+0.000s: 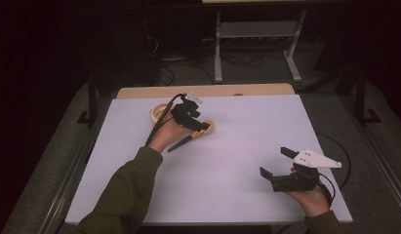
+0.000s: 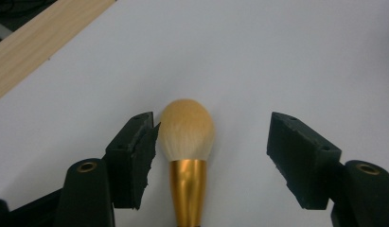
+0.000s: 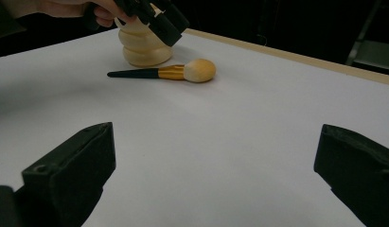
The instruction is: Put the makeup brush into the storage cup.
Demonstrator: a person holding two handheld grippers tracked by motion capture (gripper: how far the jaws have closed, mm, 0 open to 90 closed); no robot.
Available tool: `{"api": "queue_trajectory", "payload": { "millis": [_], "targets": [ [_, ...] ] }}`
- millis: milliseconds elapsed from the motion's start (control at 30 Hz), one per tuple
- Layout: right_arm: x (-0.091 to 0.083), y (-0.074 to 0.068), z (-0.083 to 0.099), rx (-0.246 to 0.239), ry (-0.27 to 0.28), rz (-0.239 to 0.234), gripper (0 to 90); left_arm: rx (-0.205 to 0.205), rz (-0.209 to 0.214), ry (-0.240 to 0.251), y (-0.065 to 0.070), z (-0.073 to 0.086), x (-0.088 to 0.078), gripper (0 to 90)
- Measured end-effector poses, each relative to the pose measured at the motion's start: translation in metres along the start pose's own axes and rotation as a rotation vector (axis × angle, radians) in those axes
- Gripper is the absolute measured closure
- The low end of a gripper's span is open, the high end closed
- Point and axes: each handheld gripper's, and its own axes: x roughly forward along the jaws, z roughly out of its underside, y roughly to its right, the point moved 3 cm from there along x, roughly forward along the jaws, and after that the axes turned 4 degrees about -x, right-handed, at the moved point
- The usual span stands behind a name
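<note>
My left gripper straddles the brush on the worktop, jaws apart, not gripping; my right gripper gapes wide.

Dim lab: white-topped table, floor cables.

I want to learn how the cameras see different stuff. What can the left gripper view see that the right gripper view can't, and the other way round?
The left gripper view looks closely at the left gripper, whose jaws stand either side of the makeup brush, not pressing it. The right gripper view has the brush's black handle, the cream holder behind it, the person's hand, and the right gripper with its jaws wide apart over bare table. Both share the brush's fluffy head and gold collar, and the white table.
</note>
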Motion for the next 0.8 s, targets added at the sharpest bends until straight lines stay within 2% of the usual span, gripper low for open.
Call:
{"api": "queue_trajectory", "payload": {
  "millis": [200, 233, 400, 800],
  "targets": [
    [0.000, 0.000, 0.000, 0.000, -0.001, -0.001, 0.0, -0.003, -0.012, -0.040, -0.002, 0.003, 0.003, 37.5],
    [0.000, 0.000, 0.000, 0.009, -0.001, -0.002, 0.0, -0.003, -0.023, -0.062, -0.003, 0.005, 0.005, 39.2],
    [0.000, 0.000, 0.001, 0.008, -0.001, -0.002, 0.0, -0.006, -0.042, -0.098, -0.004, 0.007, 0.009, 43.4],
    [0.000, 0.000, 0.001, 0.009, -0.002, -0.002, 0.0, 0.004, -0.068, -0.156, -0.004, 0.012, 0.018, 51.7]
  ]
}}
